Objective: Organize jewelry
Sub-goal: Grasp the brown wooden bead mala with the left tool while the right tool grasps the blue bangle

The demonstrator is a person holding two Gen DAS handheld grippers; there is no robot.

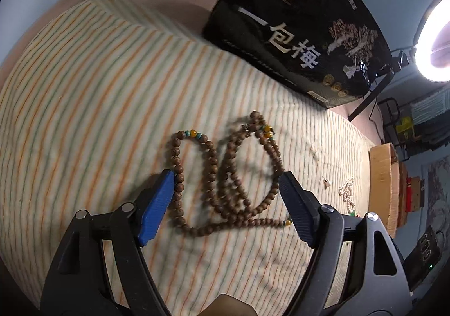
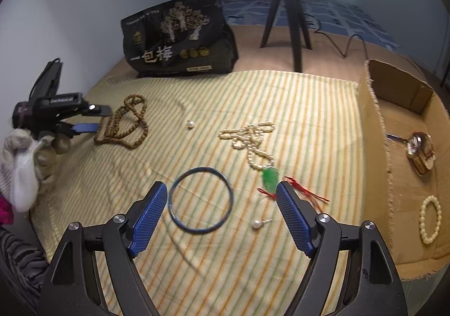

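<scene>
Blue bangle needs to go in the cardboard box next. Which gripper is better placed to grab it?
Right. The right gripper hangs open over the blue bangle, and the cardboard box lies on its side. The left gripper is open around the wooden bead necklace, far across the striped cloth.

My left camera looks steeply down, close over the wooden beads [image 1: 225, 181]. My right sits farther back, facing the bag [image 2: 180, 34] at 12 o'clock. Both share the striped cloth [image 2: 295, 107], beads and bag.

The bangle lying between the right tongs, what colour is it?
Blue; the bangle shows best in the right wrist view.
</scene>
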